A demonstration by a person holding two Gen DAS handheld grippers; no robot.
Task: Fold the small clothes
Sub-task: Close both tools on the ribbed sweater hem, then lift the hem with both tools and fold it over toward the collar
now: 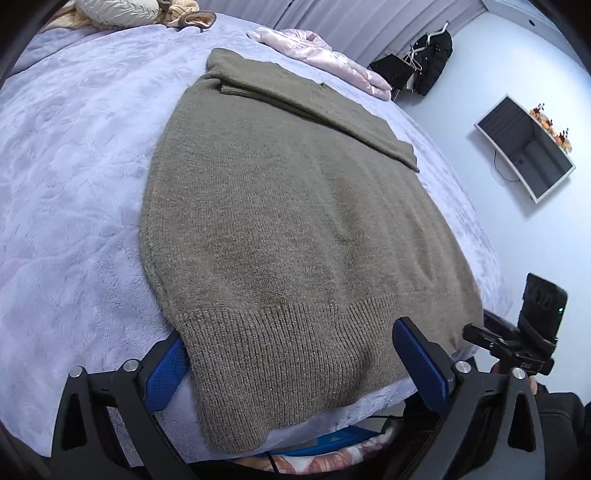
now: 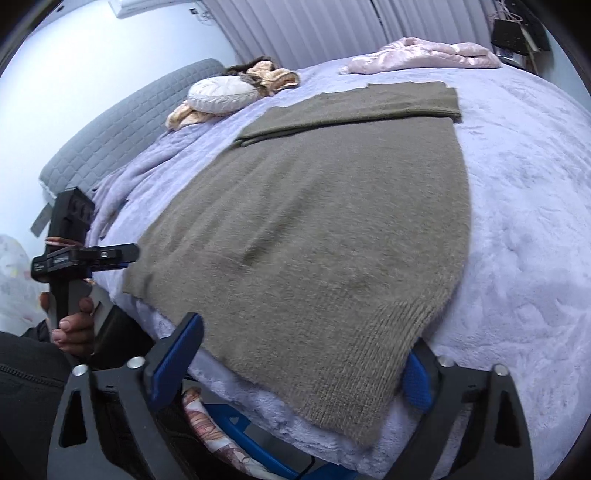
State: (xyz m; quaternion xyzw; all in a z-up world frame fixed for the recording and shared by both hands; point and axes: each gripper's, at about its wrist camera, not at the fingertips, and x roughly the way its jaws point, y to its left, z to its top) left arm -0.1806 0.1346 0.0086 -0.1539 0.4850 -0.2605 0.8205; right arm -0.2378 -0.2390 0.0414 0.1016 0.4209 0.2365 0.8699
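A lilac plush blanket (image 1: 66,206) covers the bed. Near its far edge lies a pink satin jacket (image 2: 424,55). By the grey quilted headboard (image 2: 122,122) sits a round white cushion (image 2: 221,94), touching some crumpled peach cloth (image 2: 275,75). On the pale wall hang a white-framed screen (image 1: 526,147) and, near pleated curtains (image 1: 332,22), a black coat (image 1: 434,61) on a hanger.

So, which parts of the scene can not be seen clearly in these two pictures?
- Left wrist view: one finger of the left tool is partly covered by the sweater hem.
- Right wrist view: the same happens at the right tool.
- Both views: under the folded sleeve, hidden by the sleeve.
- Right wrist view: the left tool's tips, too small.
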